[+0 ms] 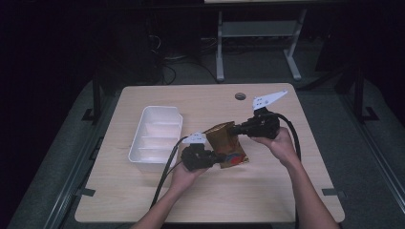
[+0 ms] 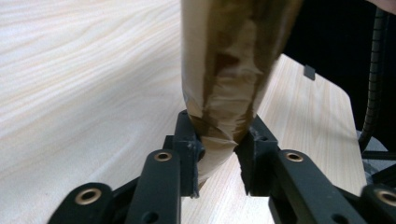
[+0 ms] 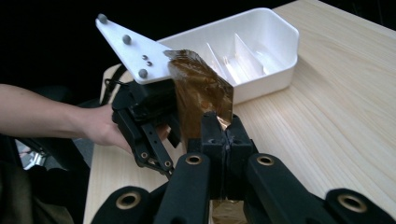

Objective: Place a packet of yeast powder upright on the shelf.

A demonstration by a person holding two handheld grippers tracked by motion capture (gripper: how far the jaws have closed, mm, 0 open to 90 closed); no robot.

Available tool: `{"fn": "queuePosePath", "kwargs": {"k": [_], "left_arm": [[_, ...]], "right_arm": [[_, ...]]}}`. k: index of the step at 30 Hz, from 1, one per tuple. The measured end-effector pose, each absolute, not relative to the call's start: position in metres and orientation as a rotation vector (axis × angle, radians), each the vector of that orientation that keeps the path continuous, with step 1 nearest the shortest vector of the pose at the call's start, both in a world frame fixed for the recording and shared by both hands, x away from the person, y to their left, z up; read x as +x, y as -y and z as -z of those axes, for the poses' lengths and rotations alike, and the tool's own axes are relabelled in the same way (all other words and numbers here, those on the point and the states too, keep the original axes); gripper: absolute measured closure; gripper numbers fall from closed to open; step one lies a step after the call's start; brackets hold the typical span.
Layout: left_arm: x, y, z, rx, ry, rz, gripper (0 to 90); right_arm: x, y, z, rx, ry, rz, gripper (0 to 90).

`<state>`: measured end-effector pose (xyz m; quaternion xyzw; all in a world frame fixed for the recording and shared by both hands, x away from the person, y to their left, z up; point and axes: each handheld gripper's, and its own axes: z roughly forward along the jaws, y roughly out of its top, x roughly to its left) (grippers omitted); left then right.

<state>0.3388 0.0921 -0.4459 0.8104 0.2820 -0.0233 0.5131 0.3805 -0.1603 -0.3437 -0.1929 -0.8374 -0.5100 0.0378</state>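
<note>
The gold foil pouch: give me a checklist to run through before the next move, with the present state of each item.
1. Right gripper clamped on the gold foil pouch: ok, jaws shut on its edge.
2. Left gripper has a grip: ok, the pads pinch the pouch's crumpled end.
3. Pouch clear of the table: cannot tell; its lower edge looks close to the wood.
4. White divided bin within reach: ok, it stands just left of the pouch, open side up.
5. Bin compartments free: ok, they look empty in the right gripper view.
6. Pouch intact: cannot tell; it is creased where it is gripped.
</note>
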Motion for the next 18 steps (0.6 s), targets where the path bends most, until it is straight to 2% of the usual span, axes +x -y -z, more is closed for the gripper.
{"fn": "queuePosePath", "kwargs": {"k": [2, 5, 6, 8, 9, 12, 13, 18], "left_arm": [[0.339, -0.092, 0.446, 1.964, -0.675, 0.048, 74.4], [0.339, -0.093, 0.446, 1.966, -0.670, 0.049, 76.0], [0.338, -0.094, 0.444, 1.968, -0.666, 0.042, 76.5], [0.338, -0.094, 0.444, 1.968, -0.664, 0.038, 76.6], [0.337, -0.094, 0.443, 1.971, -0.653, 0.040, 76.8], [0.336, -0.093, 0.442, 1.983, -0.645, 0.035, 76.8], [0.335, -0.093, 0.441, 1.989, -0.641, 0.026, 76.8], [0.333, -0.093, 0.442, 1.991, -0.637, 0.033, 73.2]], "right_arm": [[0.380, 0.161, 0.345, -0.598, 2.585, 1.544, 86.3], [0.380, 0.160, 0.346, -0.595, 2.609, 1.498, 75.8], [0.380, 0.158, 0.348, -0.593, 2.629, 1.477, 68.8], [0.380, 0.156, 0.349, -0.592, 2.634, 1.465, 65.6], [0.379, 0.151, 0.352, -0.582, 2.657, 1.427, 58.5], [0.378, 0.144, 0.354, -0.549, 2.687, 1.390, 57.1], [0.377, 0.141, 0.354, -0.537, 2.716, 1.378, 62.4], [0.375, 0.142, 0.353, -0.517, 2.733, 1.364, 77.3]]}}
